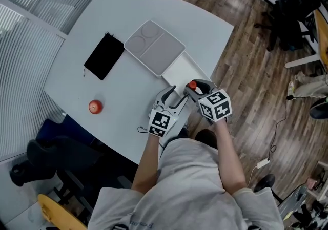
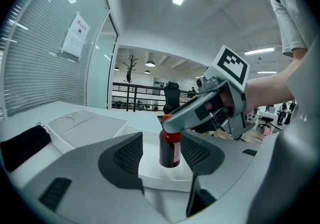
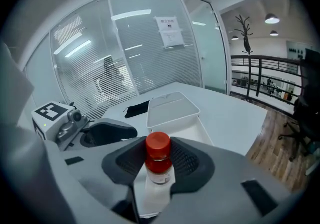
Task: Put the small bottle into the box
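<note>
Fingers (image 3: pixel 187 160) of the right gripper (image 3: pixel 158 165) are clamped on the small bottle (image 2: pixel 170 149), gripping it just below its red cap (image 3: pixel 158 144). The bottle is upright, dark red with a white label, and is held over the open white box (image 1: pixel 177 71) at the near right part of the surface (image 1: pixel 128 93). Whether its base touches the box floor cannot be determined.

Left gripper (image 1: pixel 176 97) sits just left of the right gripper. Its fingers (image 2: pixel 127 155) stand wide apart and clamp nothing; the bottle appears between them without contact.

A grey lid (image 1: pixel 154 47) with two round recesses lies against the far left side of the box. A black pouch (image 1: pixel 104 56) lies left of the lid. A small red round object (image 1: pixel 95 106) rests near the left edge, well apart from the box.
</note>
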